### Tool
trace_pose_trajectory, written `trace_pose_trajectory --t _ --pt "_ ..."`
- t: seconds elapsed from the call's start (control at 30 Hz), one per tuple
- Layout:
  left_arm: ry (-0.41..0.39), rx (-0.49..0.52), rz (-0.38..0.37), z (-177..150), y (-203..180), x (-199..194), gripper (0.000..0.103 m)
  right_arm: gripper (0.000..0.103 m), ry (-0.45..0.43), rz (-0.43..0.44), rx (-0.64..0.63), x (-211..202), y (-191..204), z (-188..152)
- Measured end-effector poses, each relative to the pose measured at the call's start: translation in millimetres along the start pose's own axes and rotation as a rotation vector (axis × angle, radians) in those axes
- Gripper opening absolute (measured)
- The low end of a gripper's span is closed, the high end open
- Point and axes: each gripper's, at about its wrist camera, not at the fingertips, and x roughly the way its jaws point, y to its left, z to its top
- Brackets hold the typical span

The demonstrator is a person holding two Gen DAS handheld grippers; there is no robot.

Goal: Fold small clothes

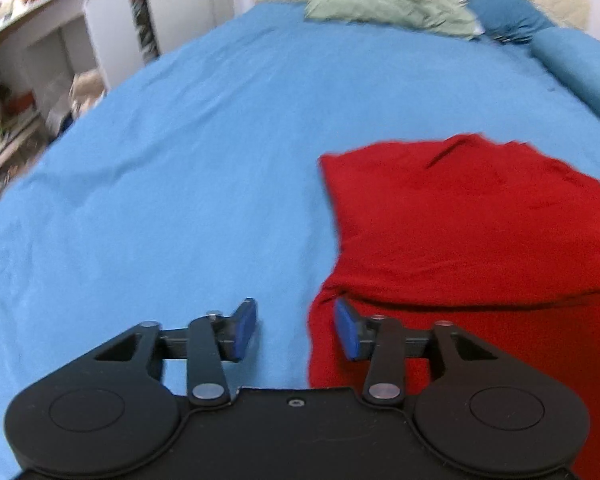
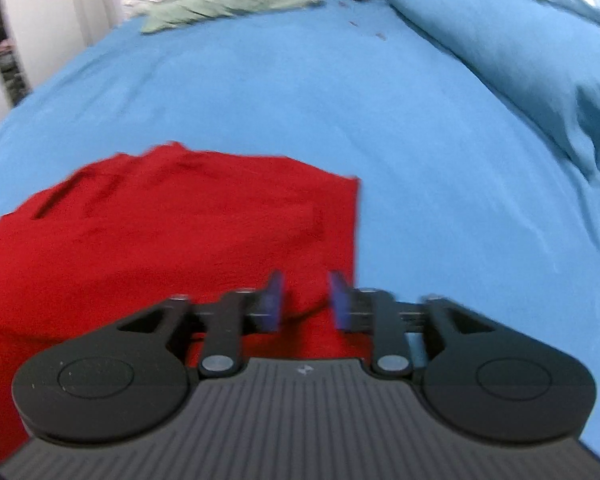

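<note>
Left wrist view: the left gripper (image 1: pixel 296 326) hangs over a bed (image 1: pixel 180 160) covered in a blue sheet. Its jaws stand apart with nothing between the blue pads (image 1: pixel 246 328); it is released. The left pad is over bare sheet, the right pad over the near left edge of a red garment (image 1: pixel 460 232). The garment lies flat on the bed, ahead and to the right of the gripper, with a fold line crossing it just beyond the right pad. Far ahead lies a green cloth (image 1: pixel 388 10) against a patterned cover. Ahead to the far right sits a dark blue pillow (image 1: pixel 504 4), with a blue bolster (image 1: pixel 580 68) nearer beside it. Far to the left stand white shelves (image 1: pixel 24 80) beside the bed.

Right wrist view: the right gripper (image 2: pixel 306 300) is also released, its jaws apart and blurred. The garment (image 2: pixel 160 240) shows between the pads (image 2: pixel 274 300), but they do not press on it. The garment spreads ahead and to the left of the gripper, its right edge running just beyond the right pad. Bare sheet (image 2: pixel 460 200) lies to the right. Far ahead to the left is the green cloth (image 2: pixel 220 0). To the far right a blue duvet (image 2: pixel 520 52) is bunched along the bed.
</note>
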Motion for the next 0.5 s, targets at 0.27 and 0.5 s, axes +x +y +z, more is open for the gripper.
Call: trace_pose_trajectory --t 0.27,0.5 --pt "0.027 0.033 -0.054 -20.3 -21.2 -9.7 0.064 0.087 0.025 0.074 -0.043 32.2 24.7 -3.6" --pt "0.028 0.029 -0.066 -39.1 -25.3 -7.4 0.064 0.088 0.033 0.06 -0.032 46.5 24.1 -16.4"
